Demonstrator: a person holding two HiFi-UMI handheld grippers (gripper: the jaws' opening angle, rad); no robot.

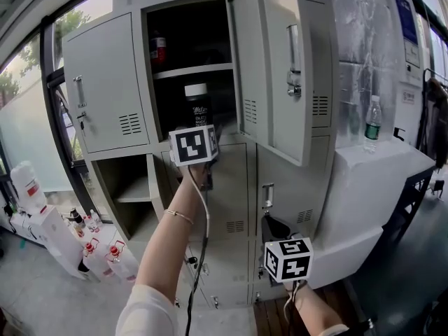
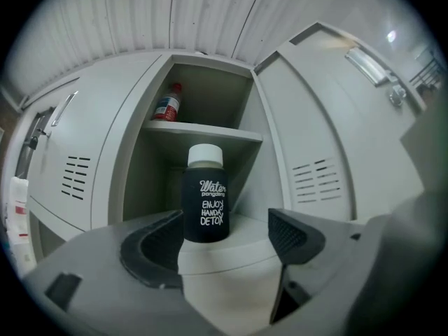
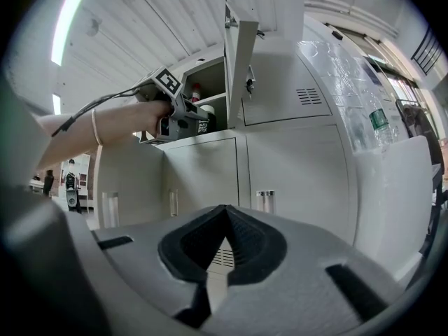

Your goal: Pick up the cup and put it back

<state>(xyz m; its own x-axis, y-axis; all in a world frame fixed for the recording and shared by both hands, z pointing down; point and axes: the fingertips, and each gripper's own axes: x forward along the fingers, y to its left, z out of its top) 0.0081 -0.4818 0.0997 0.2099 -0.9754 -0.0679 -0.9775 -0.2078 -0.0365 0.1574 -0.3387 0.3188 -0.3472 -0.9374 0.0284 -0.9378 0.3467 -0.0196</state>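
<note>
The cup [image 1: 197, 103] is a black bottle-shaped one with a white lid and white lettering. It stands upright on the lower floor of the open locker compartment [image 1: 162, 110]. My left gripper [image 1: 204, 136] is raised in front of that compartment, open. In the left gripper view the cup [image 2: 205, 200] rises right at the gap between the wide-apart fingers, close to the left fingertip [image 2: 157, 242], and is not clamped. The left gripper's jaws [image 2: 224, 234] hold nothing. My right gripper [image 1: 271, 229] hangs low by the lower lockers, shut and empty [image 3: 225, 219]. The right gripper view shows the cup [image 3: 204, 123] beyond the left hand.
A red can [image 1: 158, 50] sits on the shelf above the cup. The locker door [image 1: 280, 68] stands open to the right of the compartment. A water bottle [image 1: 373, 124] stands on a white box at right. Another locker [image 1: 133, 187] is open lower left, with several bottles [image 1: 98, 247] on the floor.
</note>
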